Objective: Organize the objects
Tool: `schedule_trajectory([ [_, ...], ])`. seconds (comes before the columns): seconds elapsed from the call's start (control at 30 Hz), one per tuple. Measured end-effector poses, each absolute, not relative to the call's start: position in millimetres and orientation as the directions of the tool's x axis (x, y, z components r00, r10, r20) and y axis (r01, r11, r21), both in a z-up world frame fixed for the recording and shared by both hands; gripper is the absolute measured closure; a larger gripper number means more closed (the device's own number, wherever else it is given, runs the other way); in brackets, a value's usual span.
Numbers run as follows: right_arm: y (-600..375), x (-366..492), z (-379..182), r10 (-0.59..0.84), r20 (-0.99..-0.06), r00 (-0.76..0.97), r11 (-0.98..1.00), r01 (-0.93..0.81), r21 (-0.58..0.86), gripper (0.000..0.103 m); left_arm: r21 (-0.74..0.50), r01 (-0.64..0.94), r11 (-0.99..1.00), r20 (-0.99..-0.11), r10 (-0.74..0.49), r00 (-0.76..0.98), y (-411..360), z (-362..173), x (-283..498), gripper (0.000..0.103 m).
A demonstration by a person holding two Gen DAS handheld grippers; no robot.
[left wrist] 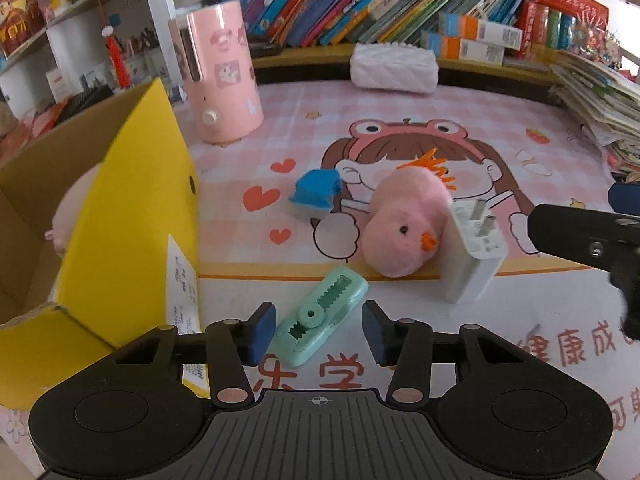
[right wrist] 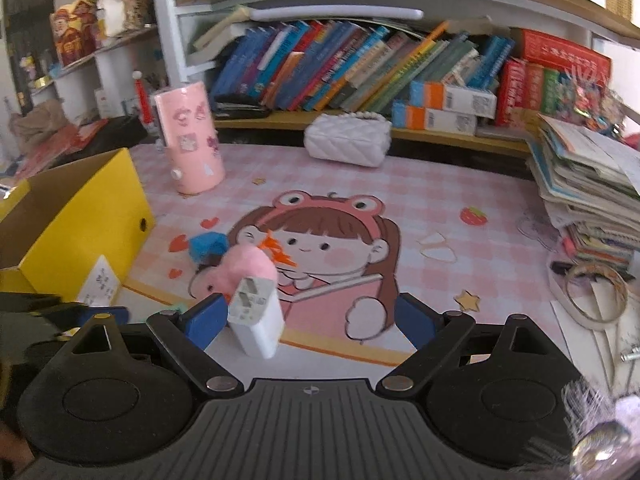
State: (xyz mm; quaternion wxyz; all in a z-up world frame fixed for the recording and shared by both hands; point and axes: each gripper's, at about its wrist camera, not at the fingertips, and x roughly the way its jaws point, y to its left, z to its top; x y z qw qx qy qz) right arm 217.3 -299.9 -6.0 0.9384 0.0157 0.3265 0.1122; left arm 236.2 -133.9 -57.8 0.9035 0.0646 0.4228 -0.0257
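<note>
A mint green clip-like case (left wrist: 320,317) lies on the pink mat between the open blue pads of my left gripper (left wrist: 319,330). Beyond it lie a pink plush chick (left wrist: 404,224), a white charger plug (left wrist: 474,250) leaning on the chick, and a blue sponge block (left wrist: 316,192). A yellow cardboard box (left wrist: 120,216) stands open at the left with a pink soft toy inside. My right gripper (right wrist: 310,320) is open; the charger (right wrist: 256,320) stands between its pads, close to the left pad, with the chick (right wrist: 248,270) behind.
A pink cylinder appliance (left wrist: 218,76) and a white quilted bag (left wrist: 394,66) stand at the back. A bookshelf (right wrist: 360,72) runs behind. A stack of papers and booklets (right wrist: 588,192) and tape rings (right wrist: 596,296) lie at the right.
</note>
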Motion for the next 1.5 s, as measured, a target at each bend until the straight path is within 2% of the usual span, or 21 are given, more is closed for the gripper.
schedule_trajectory([
  [0.13, -295.6, 223.3, -5.9, 0.265, -0.605, 0.751, 0.963, -0.243, 0.120, 0.013, 0.052, 0.105, 0.993, -0.790, -0.023, 0.613, -128.7, -64.1, 241.6, 0.058],
  [0.37, -282.4, 240.7, -11.7, 0.304, -0.626, 0.718, 0.950, -0.282, 0.138, 0.013, 0.026, 0.151, 0.988, -0.783, -0.074, 0.618, -131.9, -64.6, 238.3, 0.079],
  [0.5, -273.2, 254.5, -20.0, 0.320, -0.663, 0.676, 0.943, -0.294, 0.156, 0.014, 0.021, 0.149, 0.989, -0.789, -0.075, 0.610, -132.8, -62.8, 236.6, 0.080],
  [0.7, -263.2, 266.2, -31.1, 0.323, -0.702, 0.634, 0.941, -0.293, 0.168, 0.022, 0.003, 0.145, 0.989, -0.793, -0.086, 0.603, -127.6, -56.1, 221.8, 0.080],
  [0.8, -259.7, 270.7, -37.5, 0.319, -0.723, 0.613, 0.942, -0.291, 0.169, 0.031, -0.003, 0.144, 0.990, -0.794, -0.090, 0.601, -124.6, -53.7, 215.2, 0.080],
  [0.9, -257.4, 273.4, -44.6, 0.318, -0.741, 0.591, 0.941, -0.290, 0.172, 0.049, -0.011, 0.139, 0.990, -0.794, -0.093, 0.601, -120.7, -52.5, 211.4, 0.080],
  [0.97, -256.5, 272.9, -48.4, 0.298, -0.750, 0.590, 0.946, -0.285, 0.152, 0.067, -0.024, 0.130, 0.991, -0.791, -0.098, 0.604, -117.0, -50.9, 209.5, 0.080],
  [1.07, -258.6, 269.3, -46.4, 0.280, -0.743, 0.607, 0.951, -0.282, 0.129, 0.078, -0.044, 0.126, 0.991, -0.780, -0.113, 0.615, -114.0, -46.7, 206.8, 0.080],
  [1.5, -269.3, 228.9, -12.1, 0.206, -0.683, 0.701, 0.975, -0.204, 0.085, 0.078, -0.099, 0.159, 0.982, -0.713, -0.181, 0.678, -98.3, -25.4, 183.5, 0.080],
])
